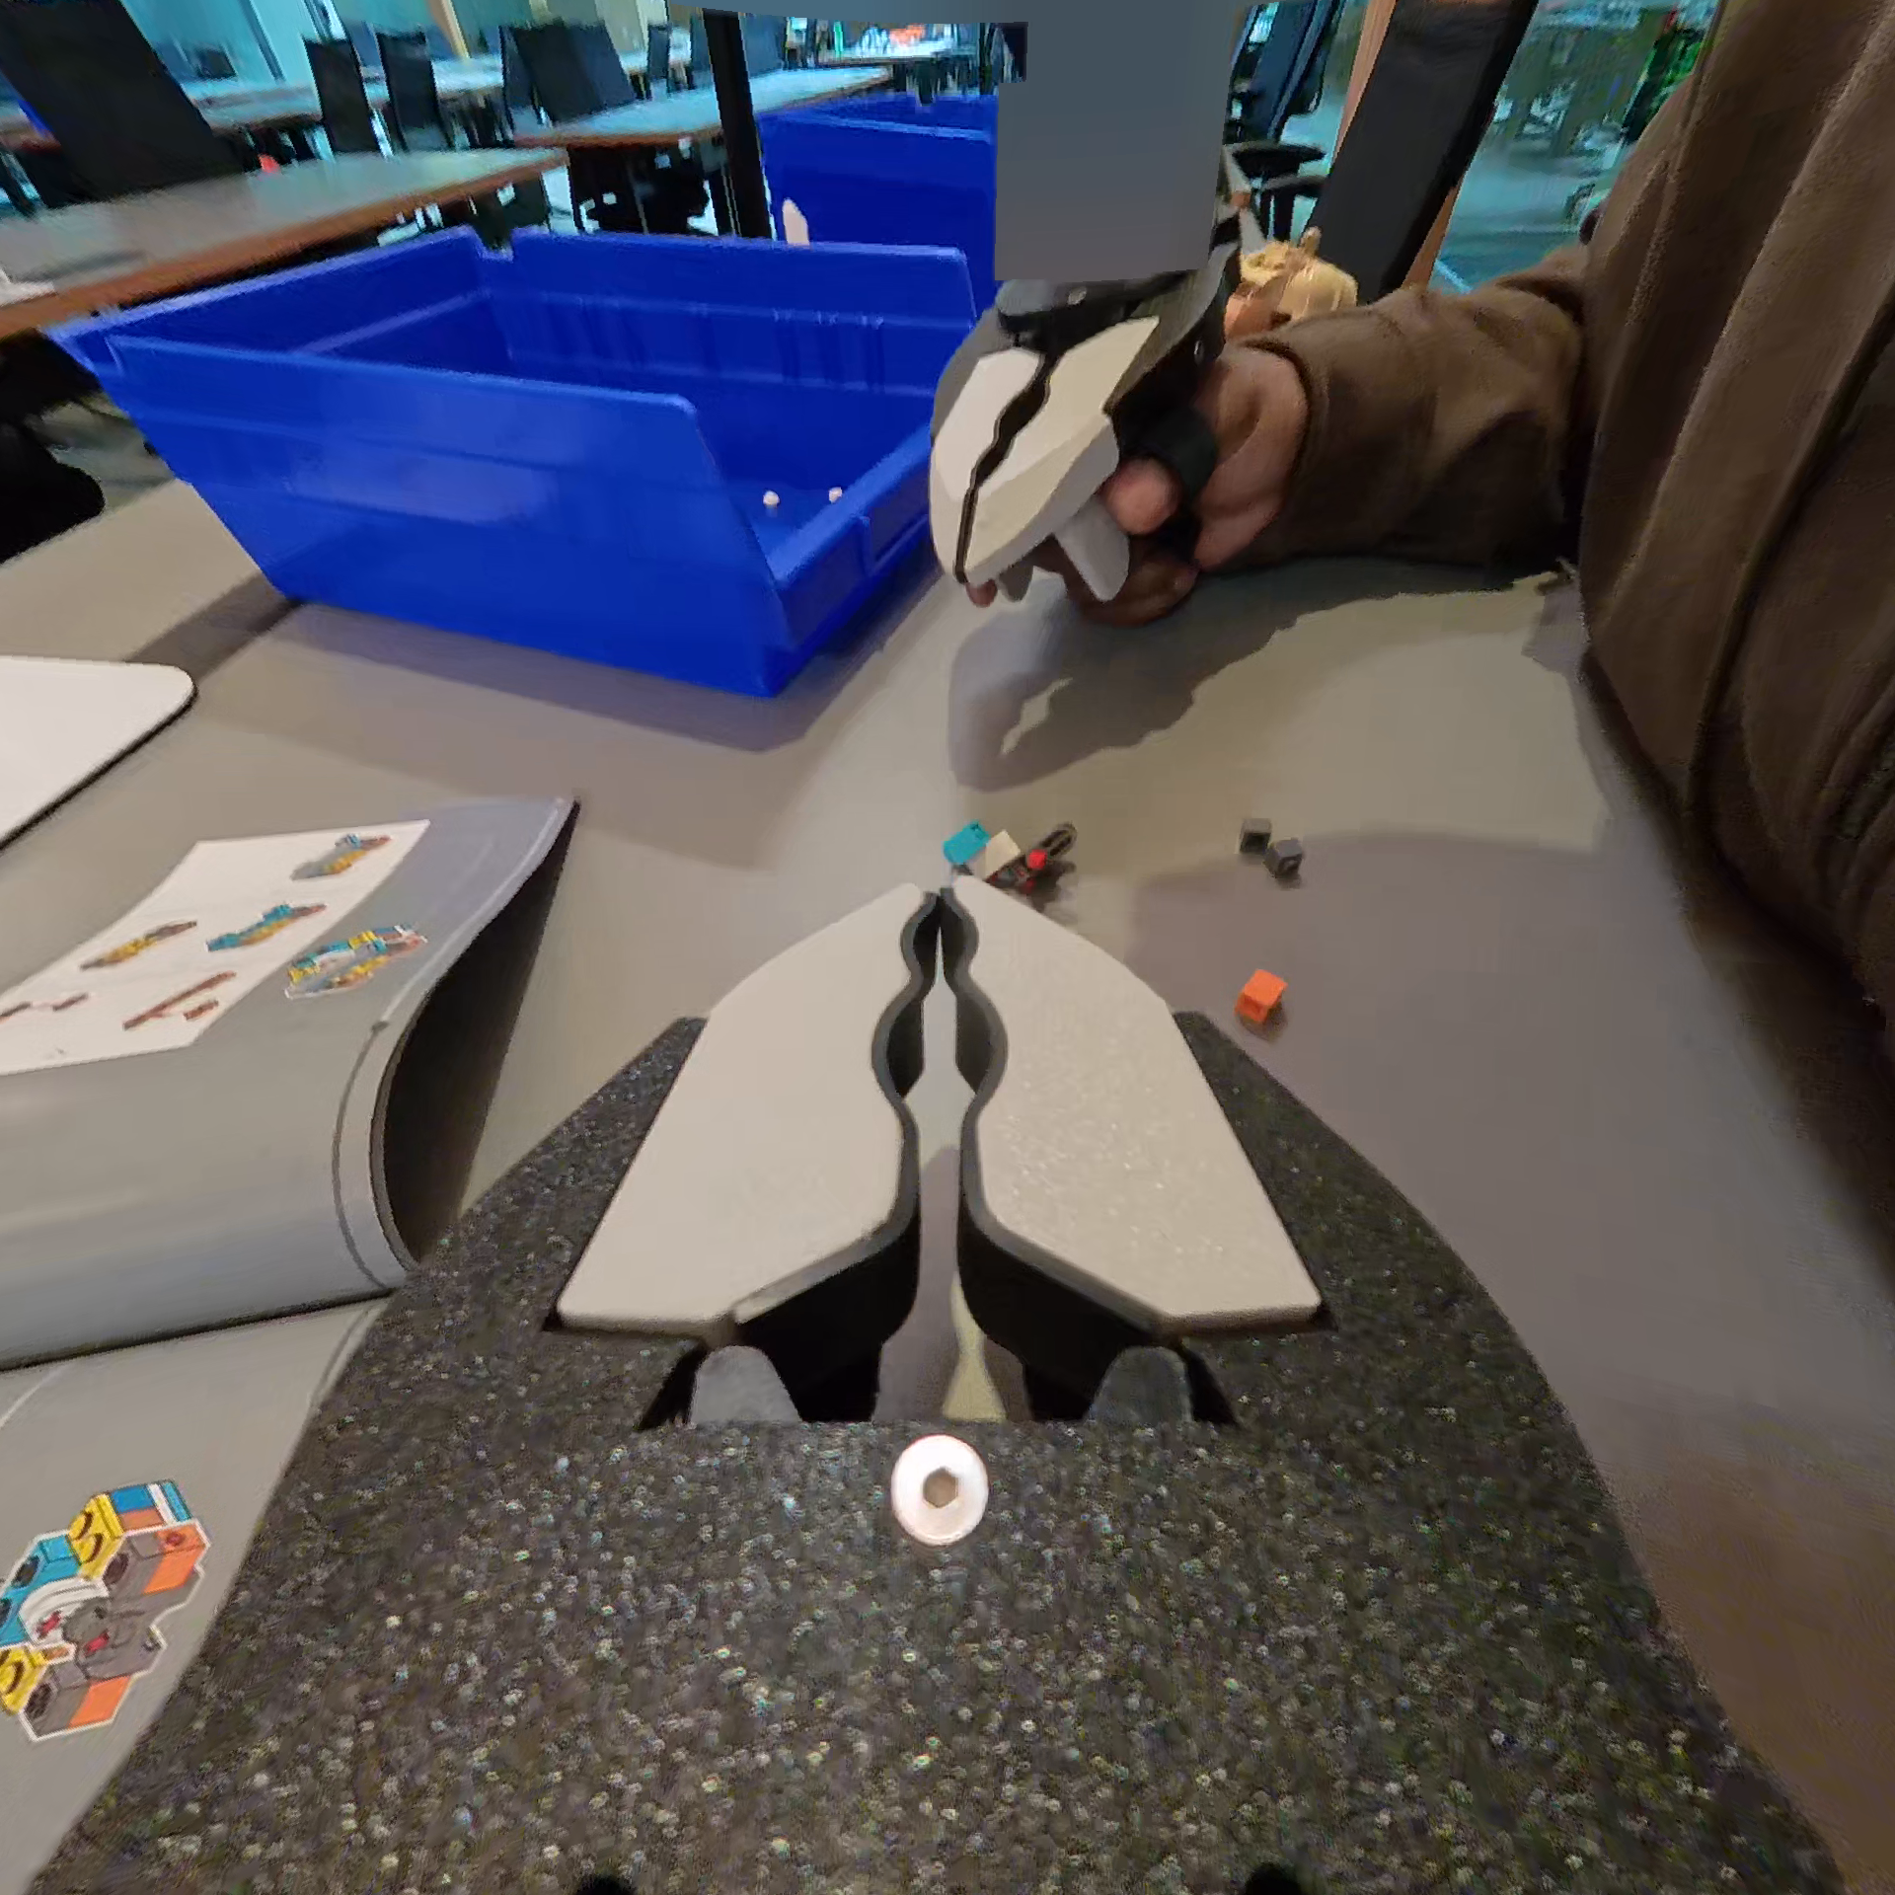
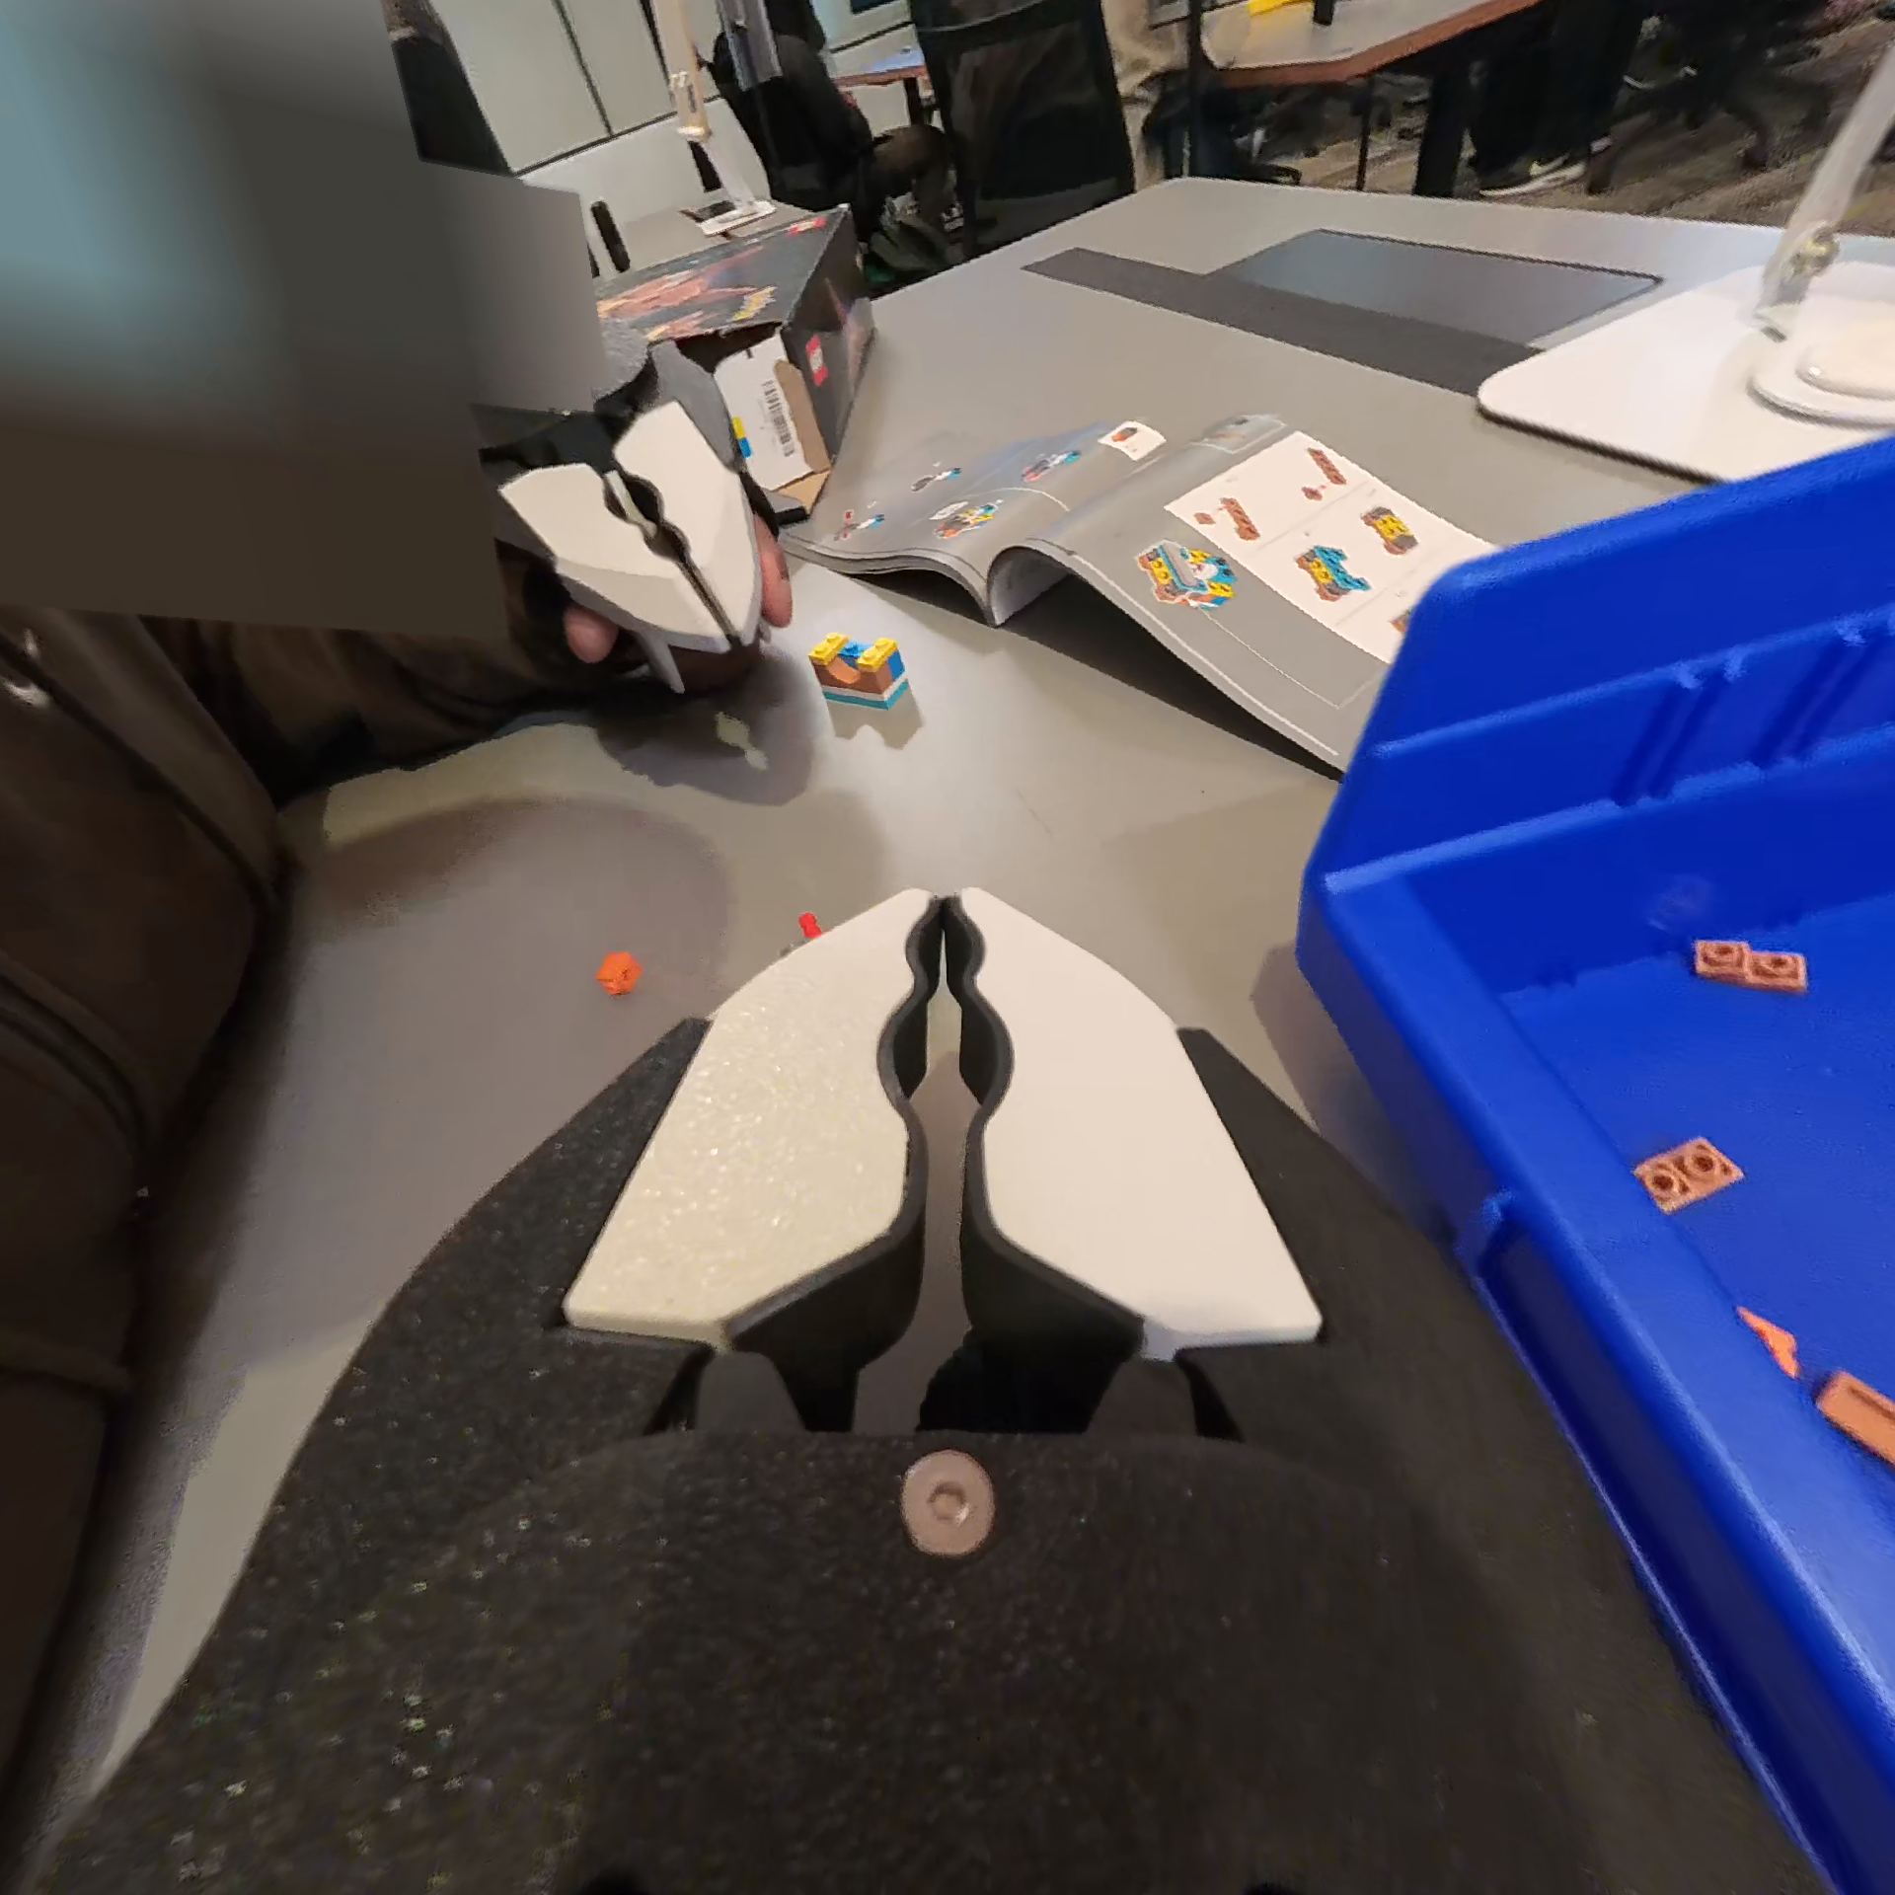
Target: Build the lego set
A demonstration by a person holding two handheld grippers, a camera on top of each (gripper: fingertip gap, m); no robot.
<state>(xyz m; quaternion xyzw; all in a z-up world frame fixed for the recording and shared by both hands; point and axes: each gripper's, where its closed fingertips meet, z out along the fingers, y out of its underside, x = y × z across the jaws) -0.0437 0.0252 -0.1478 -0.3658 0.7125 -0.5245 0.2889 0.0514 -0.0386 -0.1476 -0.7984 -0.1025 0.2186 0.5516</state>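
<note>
A: We have both claws closed on nothing. Left claw [image 1: 940, 902] has its tips together just short of a small clump of loose pieces [image 1: 1010, 853] on the worktop [image 1: 1436, 1333]. Right claw [image 2: 941, 908] is the same, tips touching, empty.

B: Nearest parts? We see an orange brick [image 1: 1260, 996] beside the left claw, and two dark grey cubes [image 1: 1272, 848] a bit past it.

A: Yes. Further out, the part-built model [image 2: 859, 672] sits mid-worktop, close to the open instruction booklet [image 2: 1179, 554]. The blue bin [image 2: 1600, 1025] at the worktop's far side holds brown plates [image 2: 1687, 1174].

B: Handling, our guess: all light, rigid, slick plastic. Single bricks will likely skid or pop out if we pinch corners, so we grip flat opposite side walls, studs up.

A: For the model, we'd clamp low across its base layers; its top pieces may snap off. The box [image 2: 759, 308] is at the back.
</note>
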